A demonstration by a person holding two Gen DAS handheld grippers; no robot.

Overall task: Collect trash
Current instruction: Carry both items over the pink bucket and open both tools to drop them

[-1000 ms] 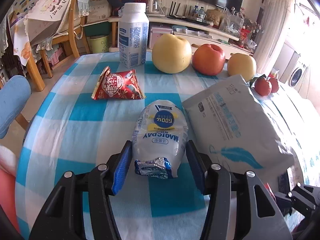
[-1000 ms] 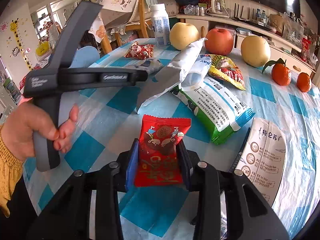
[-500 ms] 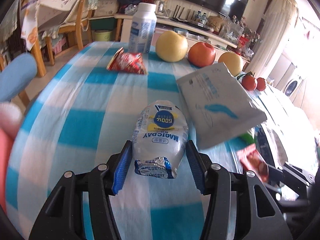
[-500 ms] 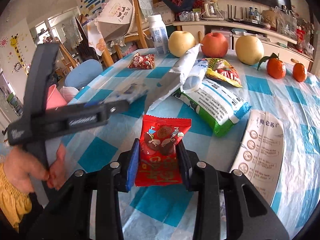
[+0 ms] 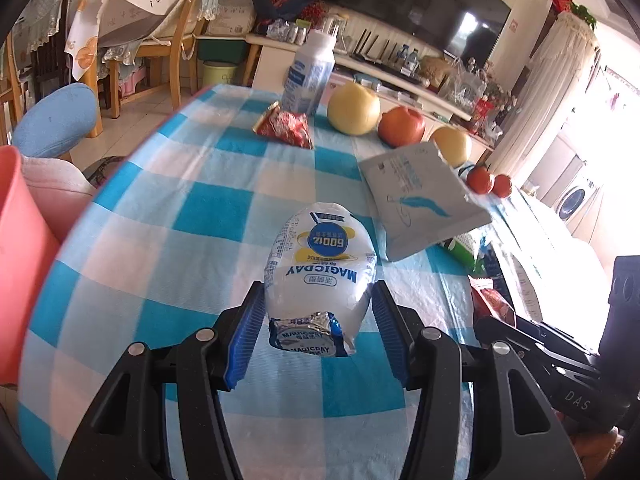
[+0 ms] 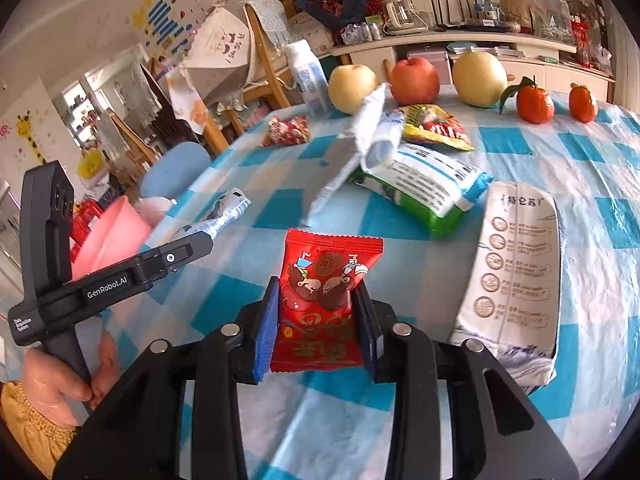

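While each hand-held gripper is clamping only a slippery wrapper, the left hand-held gripper [image 5: 318, 322] on the white bread packet [image 5: 320, 264] and the right hand-held gripper [image 6: 316, 326] on the red snack packet [image 6: 322, 300], either one is risking sliding out before reaching the pink bin [image 5: 18, 264].

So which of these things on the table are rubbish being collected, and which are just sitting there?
Part of the job:
- white wrapper in the left gripper
- red wrapper in the right gripper
- crumpled red packet
- grey pouch
- green and white bag
- pink bin, probably

Just lying about:
- milk bottle
- apple
- pears
- tangerines
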